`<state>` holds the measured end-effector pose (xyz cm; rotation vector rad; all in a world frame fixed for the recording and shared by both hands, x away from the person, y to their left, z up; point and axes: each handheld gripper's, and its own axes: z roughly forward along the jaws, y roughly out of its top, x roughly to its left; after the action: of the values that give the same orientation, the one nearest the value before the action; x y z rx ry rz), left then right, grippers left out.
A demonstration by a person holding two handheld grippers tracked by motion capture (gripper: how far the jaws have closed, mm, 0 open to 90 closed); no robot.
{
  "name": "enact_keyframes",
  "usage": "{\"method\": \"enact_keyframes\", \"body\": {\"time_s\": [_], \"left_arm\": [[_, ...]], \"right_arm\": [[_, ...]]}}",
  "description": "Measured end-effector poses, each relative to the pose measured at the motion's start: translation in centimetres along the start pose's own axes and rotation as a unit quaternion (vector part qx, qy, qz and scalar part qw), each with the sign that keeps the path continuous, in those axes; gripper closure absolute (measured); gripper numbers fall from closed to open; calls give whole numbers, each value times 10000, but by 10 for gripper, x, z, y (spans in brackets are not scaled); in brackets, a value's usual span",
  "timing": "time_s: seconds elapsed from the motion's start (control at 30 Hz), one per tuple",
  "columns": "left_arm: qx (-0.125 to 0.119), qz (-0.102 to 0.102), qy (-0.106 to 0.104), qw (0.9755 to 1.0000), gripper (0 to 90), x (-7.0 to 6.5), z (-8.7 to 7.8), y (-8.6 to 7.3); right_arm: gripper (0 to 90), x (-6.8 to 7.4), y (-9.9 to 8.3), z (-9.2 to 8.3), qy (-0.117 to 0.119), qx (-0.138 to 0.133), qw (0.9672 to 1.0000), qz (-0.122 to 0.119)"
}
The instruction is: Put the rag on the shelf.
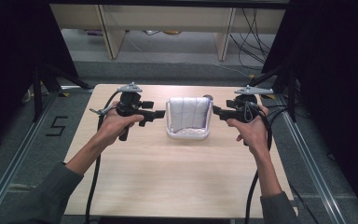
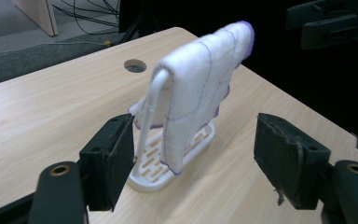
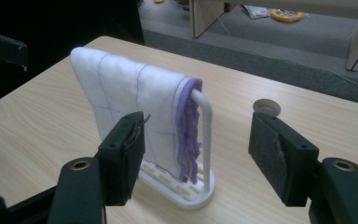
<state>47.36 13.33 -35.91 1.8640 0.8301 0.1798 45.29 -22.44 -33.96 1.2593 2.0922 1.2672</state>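
A white cloth with thin purple lines hangs over a white wire rack with a slotted base, at the middle of the wooden table. My left gripper is just left of the rack, level and pointing at it. Its jaws are open, and in the left gripper view the cloth and rack stand ahead between them, untouched. My right gripper faces the rack from the right, also open. In the right gripper view the cloth and the rack's bar stand in front of its jaws.
A round hole is in the tabletop behind the rack. Beyond the far table edge are wooden shelf legs and loose cables on the floor. Black stands flank the table. The near half of the table is bare wood.
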Motion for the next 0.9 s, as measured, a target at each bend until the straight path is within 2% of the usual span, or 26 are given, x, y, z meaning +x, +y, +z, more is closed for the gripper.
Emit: {"method": "enact_keyframes", "body": {"time_s": [0.2,0.37,0.43,0.5,0.57,0.6,0.73,0.77,0.8,0.9], "left_arm": [[-50,114,9,9999,273,-6,-6,-12],[-49,103,-52,9999,257,-12,-10,-22],[-4,153,-50,9999,248,-15,-12,-28],[2,163,-47,9999,243,-17,-14,-32],[-25,163,-40,9999,241,-19,-16,-34],[-13,165,-75,9998,240,-20,-17,-36],[-1,217,-123,9997,231,-24,-20,-44],[1,216,-102,9997,231,-25,-20,-46],[18,223,-97,9997,229,-26,-21,-48],[45,213,-118,9997,227,-28,-24,-56]], "right_arm": [[348,5,-17,-1,86,16,10000,28],[342,13,-29,-3,189,-13,9996,188],[339,13,-33,-3,245,-62,9996,116],[336,16,-38,-3,185,-73,9997,141],[336,16,-41,-2,215,-60,9997,26],[335,18,-42,-3,219,-5,9997,95],[334,23,-49,-3,210,55,9998,44],[333,23,-51,-1,199,-20,9998,-98],[332,26,-53,-1,213,27,9998,49],[331,26,-59,1,260,72,9996,-44]]}}
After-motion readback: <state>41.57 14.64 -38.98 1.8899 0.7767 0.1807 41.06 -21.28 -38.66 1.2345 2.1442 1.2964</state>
